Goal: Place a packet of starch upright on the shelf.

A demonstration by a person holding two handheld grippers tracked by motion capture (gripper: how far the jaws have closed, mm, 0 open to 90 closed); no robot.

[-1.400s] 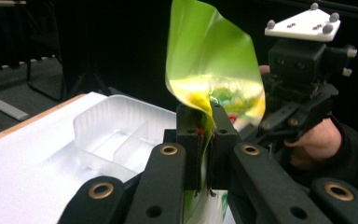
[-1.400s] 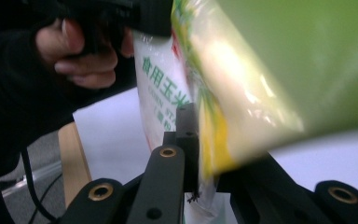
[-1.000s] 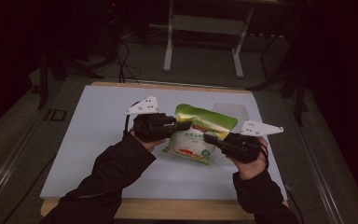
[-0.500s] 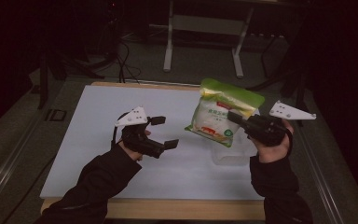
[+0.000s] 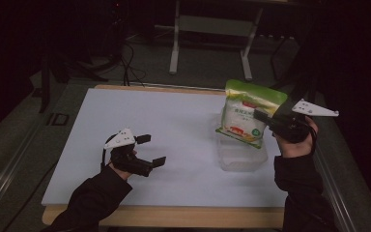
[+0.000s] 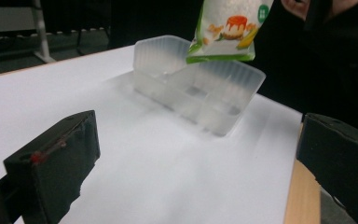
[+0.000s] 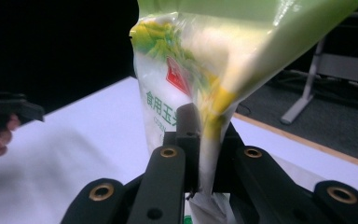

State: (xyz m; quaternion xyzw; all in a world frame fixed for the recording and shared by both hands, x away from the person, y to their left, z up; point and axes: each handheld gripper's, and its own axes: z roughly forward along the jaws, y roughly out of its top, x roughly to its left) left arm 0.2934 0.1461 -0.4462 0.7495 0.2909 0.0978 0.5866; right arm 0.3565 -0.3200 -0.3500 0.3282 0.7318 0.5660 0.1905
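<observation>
A green and white food bag hangs tilted in the air over a clear plastic container at the table's right. My right gripper is shut on the bag's right edge. In the right gripper view the jaws pinch the bag near its seam. My left gripper sits low over the table's front left, apart from the bag. Its jaws have just been opening and stand open with nothing between them. The left gripper view looks past the left gripper at the container, with the bag's bottom above it.
The white table top has a wooden front edge. Beyond the far edge are a metal stand and cables on a dark floor. The right forearm's dark sleeve rises beside the container.
My left gripper let go of the bag, opened and dropped toward the table's front left. My right gripper carried the bag up and right, over the clear container.
</observation>
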